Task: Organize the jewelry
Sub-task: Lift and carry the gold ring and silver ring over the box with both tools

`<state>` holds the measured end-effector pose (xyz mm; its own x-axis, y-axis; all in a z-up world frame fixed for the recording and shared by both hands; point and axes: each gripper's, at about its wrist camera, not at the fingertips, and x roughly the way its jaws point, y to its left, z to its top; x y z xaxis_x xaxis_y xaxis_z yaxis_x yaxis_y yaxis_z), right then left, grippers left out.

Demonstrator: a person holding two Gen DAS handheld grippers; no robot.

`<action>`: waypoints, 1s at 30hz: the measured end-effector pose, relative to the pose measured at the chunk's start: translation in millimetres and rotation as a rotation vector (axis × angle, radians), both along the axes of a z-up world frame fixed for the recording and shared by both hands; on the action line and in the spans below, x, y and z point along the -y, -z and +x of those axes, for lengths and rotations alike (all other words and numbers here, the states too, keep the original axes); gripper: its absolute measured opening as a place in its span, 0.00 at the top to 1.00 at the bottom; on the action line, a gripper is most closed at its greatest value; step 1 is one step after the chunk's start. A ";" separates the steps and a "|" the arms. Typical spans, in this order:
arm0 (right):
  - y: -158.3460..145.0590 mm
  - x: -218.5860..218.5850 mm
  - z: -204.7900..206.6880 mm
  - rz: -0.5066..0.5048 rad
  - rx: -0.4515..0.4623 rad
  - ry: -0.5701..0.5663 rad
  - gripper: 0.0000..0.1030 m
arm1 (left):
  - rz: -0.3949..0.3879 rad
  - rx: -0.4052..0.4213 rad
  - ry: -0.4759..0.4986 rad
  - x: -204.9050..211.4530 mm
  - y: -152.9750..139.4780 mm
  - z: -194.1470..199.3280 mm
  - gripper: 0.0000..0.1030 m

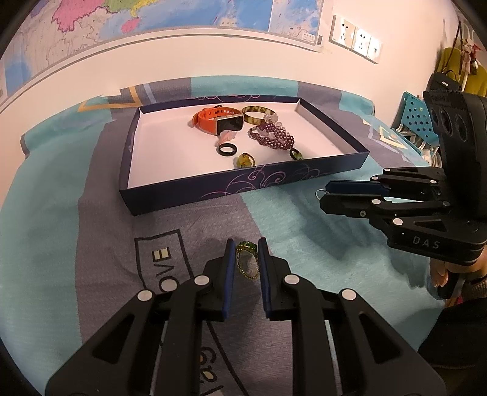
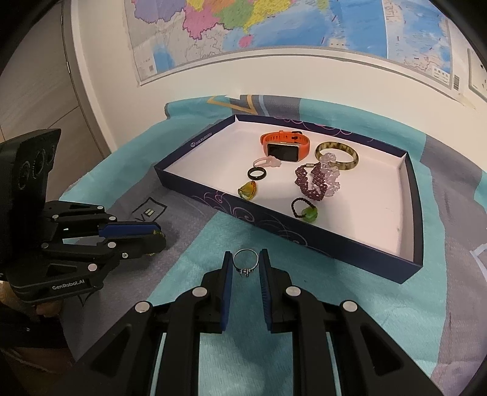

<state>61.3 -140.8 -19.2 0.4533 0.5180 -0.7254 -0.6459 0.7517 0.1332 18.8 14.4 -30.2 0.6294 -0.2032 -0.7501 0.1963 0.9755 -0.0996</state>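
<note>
Jewelry sits split: your left gripper (image 1: 247,248) is clamped on a green beaded ring (image 1: 246,259) above the blanket (image 1: 91,237), your right gripper (image 2: 246,260) pinches a silver ring (image 2: 246,262), and further right the rest lies in the navy tray (image 2: 334,240).

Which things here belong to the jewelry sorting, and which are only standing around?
Belong to the job:
- green beaded ring in the left gripper
- silver ring in the right gripper
- blue tray
- orange watch, bangle, purple bracelet, black ring inside it

Just lying about:
- wall map
- wall sockets
- bedspread
</note>
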 end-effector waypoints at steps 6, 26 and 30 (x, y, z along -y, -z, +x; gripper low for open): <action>-4.7 4.2 -0.1 0.015 0.009 0.006 0.85 | -0.007 0.019 0.001 1.0 -6.9 -0.4 0.85; -21.6 8.0 4.9 0.048 0.046 0.012 0.85 | -0.021 0.084 0.025 11.2 -31.6 8.4 0.85; -23.6 7.4 6.7 0.050 0.052 0.012 0.85 | -0.021 0.095 0.025 11.5 -35.4 10.4 0.85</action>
<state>68.0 -148.2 4.4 0.4961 0.5469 -0.6744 -0.6437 0.7529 0.1371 29.2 2.9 5.2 0.6916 -0.2351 -0.6830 0.2305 0.9679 -0.0998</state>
